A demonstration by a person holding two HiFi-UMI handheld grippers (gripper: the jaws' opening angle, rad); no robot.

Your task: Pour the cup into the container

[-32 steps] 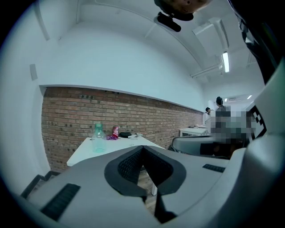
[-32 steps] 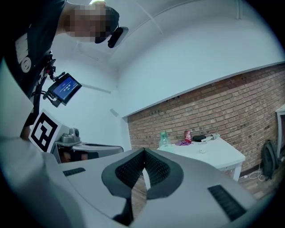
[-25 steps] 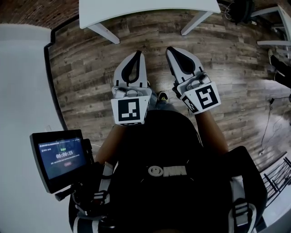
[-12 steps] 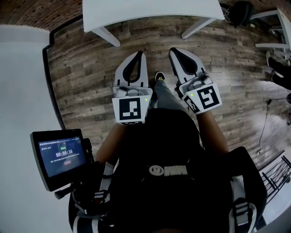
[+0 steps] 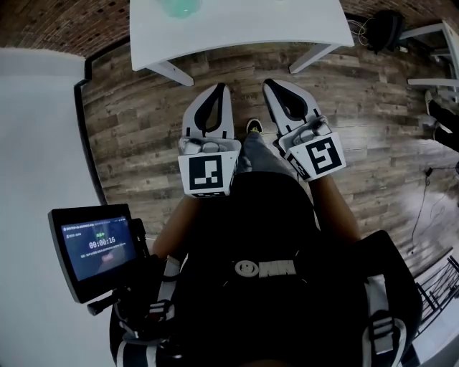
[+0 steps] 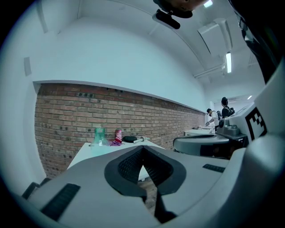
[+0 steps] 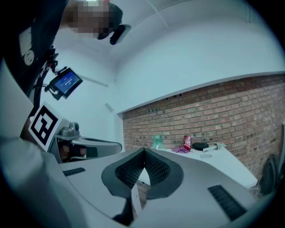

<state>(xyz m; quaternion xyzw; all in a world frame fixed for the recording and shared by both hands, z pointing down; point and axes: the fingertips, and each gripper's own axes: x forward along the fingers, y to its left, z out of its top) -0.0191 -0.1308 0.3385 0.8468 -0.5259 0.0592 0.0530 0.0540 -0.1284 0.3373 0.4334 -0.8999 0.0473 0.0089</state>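
Cup [image 6: 99, 136] on table [image 5: 244, 25]; left hand-held gripper [image 5: 221, 87], right hand-held gripper [image 5: 269, 83] pressed together, empty; screen [image 5: 97, 245]: 00:00:16.

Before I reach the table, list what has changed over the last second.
The white table has slid further into the head view, towards the person, and a green vessel now shows on it at the picture's top edge. The left tongs and right tongs stayed shut, empty and side by side over the wood floor.
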